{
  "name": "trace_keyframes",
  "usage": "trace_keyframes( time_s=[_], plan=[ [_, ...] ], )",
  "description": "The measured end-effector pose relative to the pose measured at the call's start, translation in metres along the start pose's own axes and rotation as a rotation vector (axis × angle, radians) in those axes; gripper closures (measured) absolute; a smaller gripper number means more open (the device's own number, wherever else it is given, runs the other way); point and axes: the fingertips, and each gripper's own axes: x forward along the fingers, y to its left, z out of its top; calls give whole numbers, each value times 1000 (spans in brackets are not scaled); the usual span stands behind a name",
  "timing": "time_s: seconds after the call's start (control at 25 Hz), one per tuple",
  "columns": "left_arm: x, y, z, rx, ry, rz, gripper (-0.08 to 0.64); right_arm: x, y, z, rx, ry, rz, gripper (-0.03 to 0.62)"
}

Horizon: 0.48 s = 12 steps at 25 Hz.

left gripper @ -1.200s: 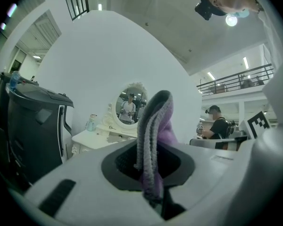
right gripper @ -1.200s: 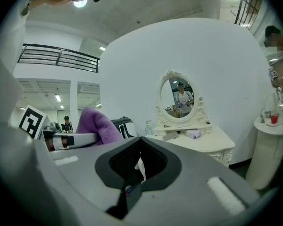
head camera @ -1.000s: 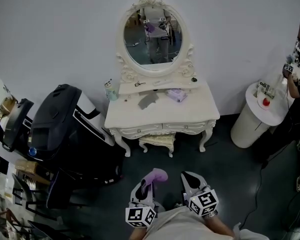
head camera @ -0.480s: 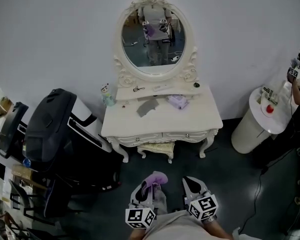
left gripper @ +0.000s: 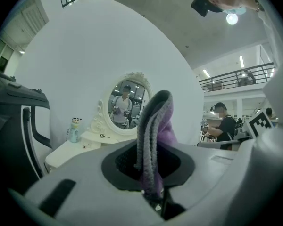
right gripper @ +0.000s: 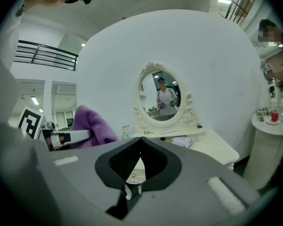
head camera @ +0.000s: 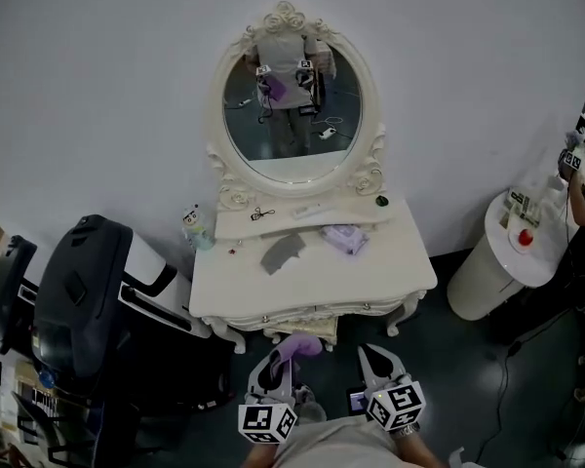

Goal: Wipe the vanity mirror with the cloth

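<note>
- Left gripper (left gripper: 151, 163): we read its fingers as clamped on a purple fuzzy cloth (left gripper: 156, 121), which is folded over and stands up out of the black pads as a loop.
- Right gripper (right gripper: 140, 144): the fingertips meet with nothing pinched. A small gap lower down between the pads shows only the table beyond.
- In the head view both grippers sit side by side at the bottom edge, close to the person's body, with the marker cubes nearest the camera and the jaws aimed toward the table.
- The cloth pokes out past the left gripper's tips, and in the head view it lies just below the front edge of the cream dressing table (head camera: 380, 273). We see it touching nothing there.
- The oval vanity mirror (head camera: 291, 115), in a carved cream frame, stands upright at the back of the table against the white wall. It is well apart from both grippers, and the cloth is not on the glass.
- The glass reflects the person holding both grippers.
- On the tabletop a grey rag (head camera: 281, 252) lies left of centre and a pale lilac packet (head camera: 344, 238) right of it. A small cartoon-figure bottle (head camera: 193, 228) stands at the back left corner.
- A bulky black and white machine (head camera: 83, 295) stands left of the table.
- A white round pedestal (head camera: 502, 261) stands to the right, with another person (left gripper: 225, 126) beside it.
</note>
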Motion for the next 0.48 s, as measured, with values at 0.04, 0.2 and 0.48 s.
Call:
trace_keyframes(
  time_s=[0.04, 0.2, 0.48],
  plan=[
    [8, 7, 4, 0, -3, -5, 506, 10, -3, 2, 6, 0, -11, 584],
    [35, 41, 14, -7, -1, -5, 506, 57, -5, 15, 32, -6, -24, 584],
    [78, 88, 43, -4, -47, -17, 506, 111, 8, 35, 30, -29, -40, 584]
  ],
)
